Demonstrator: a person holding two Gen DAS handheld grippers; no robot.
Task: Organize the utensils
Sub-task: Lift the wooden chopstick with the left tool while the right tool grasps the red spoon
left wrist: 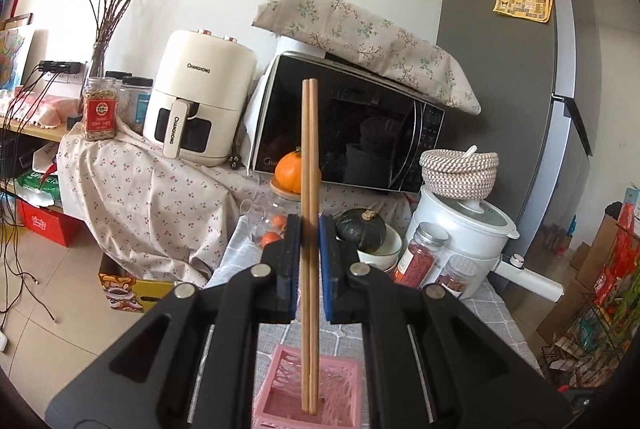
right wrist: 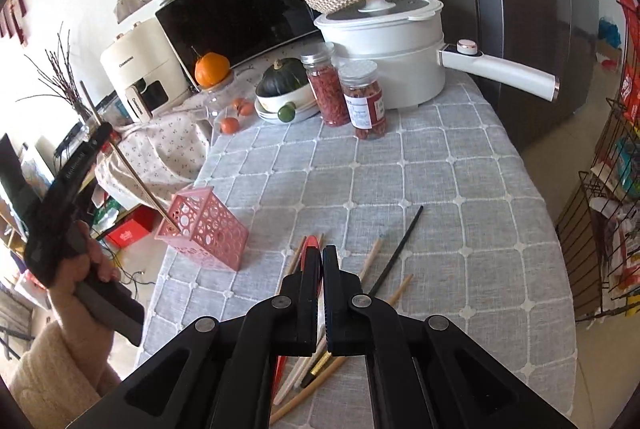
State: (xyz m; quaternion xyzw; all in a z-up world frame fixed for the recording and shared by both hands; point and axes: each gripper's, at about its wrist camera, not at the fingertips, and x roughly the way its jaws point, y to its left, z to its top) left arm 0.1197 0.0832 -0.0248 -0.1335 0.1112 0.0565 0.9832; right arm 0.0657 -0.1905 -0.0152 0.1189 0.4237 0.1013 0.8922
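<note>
While the left gripper (left wrist: 309,229) hangs directly over the pink basket (left wrist: 336,385), its jaws stand slightly apart with a pair of wooden chopsticks (left wrist: 309,157) upright between them; whether the pads actually press the sticks is hard to tell from the left wrist view, since a thin gap shows on each side. The lower tips of the chopsticks sit inside the basket. From the right wrist view the basket (right wrist: 208,229) stands on the grey checked cloth of the counter (right wrist: 460,189), near its left edge, and the chopsticks (right wrist: 140,181) lean out of it up to the gripper held in the person's left hand (right wrist: 86,265).

Just right of the basket, the right gripper (right wrist: 322,257) has its jaws nearly shut, a narrow slit between them and nothing clearly held. Beneath and around it lie the loose utensils: a red-handled one (right wrist: 310,243), several wooden chopsticks (right wrist: 400,291) and a single black chopstick (right wrist: 400,245).

Beyond the basket, at the counter's far end, stand two spice jars (right wrist: 366,101), a dark green squash in a bowl (right wrist: 282,79), a white electric pot (right wrist: 384,41) and a microwave (right wrist: 240,9).
</note>
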